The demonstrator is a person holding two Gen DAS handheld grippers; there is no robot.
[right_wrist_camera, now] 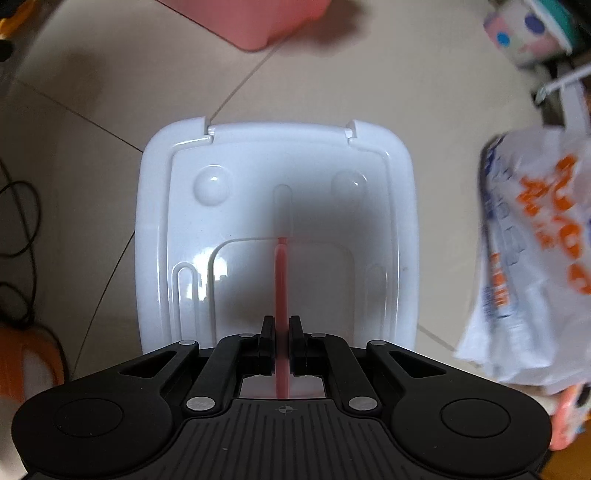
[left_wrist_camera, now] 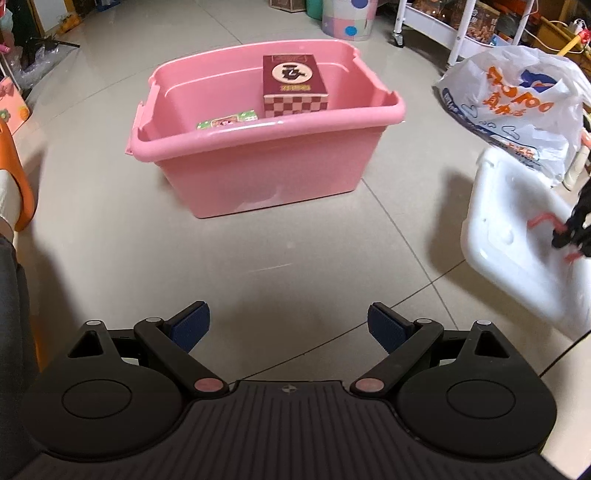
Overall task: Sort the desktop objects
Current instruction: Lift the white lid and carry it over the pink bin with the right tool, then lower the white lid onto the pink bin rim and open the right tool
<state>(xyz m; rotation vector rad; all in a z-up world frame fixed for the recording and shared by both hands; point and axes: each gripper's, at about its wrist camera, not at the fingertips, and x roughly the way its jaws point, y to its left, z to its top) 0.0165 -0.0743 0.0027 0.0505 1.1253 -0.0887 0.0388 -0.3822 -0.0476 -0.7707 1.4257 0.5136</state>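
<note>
A pink storage bin (left_wrist_camera: 258, 177) stands open on the tiled floor ahead of my left gripper (left_wrist_camera: 288, 326), which is open and empty, low over the floor. Inside the bin are a maroon checkered box (left_wrist_camera: 293, 86) and a small green packet (left_wrist_camera: 227, 120). My right gripper (right_wrist_camera: 282, 338) is shut on the thin pink handle (right_wrist_camera: 281, 280) of a white plastic lid (right_wrist_camera: 277, 206) and holds the lid above the floor. The lid (left_wrist_camera: 517, 236) also shows at the right of the left wrist view, tilted, with the right gripper (left_wrist_camera: 576, 229) on its pink handle. A corner of the bin (right_wrist_camera: 255, 22) shows beyond the lid.
A white plastic shopping bag (left_wrist_camera: 517, 107) with orange print lies right of the bin, also in the right wrist view (right_wrist_camera: 535, 258). A polka-dot container (left_wrist_camera: 349, 18) and a white wheeled rack (left_wrist_camera: 454, 33) stand behind. An orange slipper (left_wrist_camera: 14, 173) is at the left edge.
</note>
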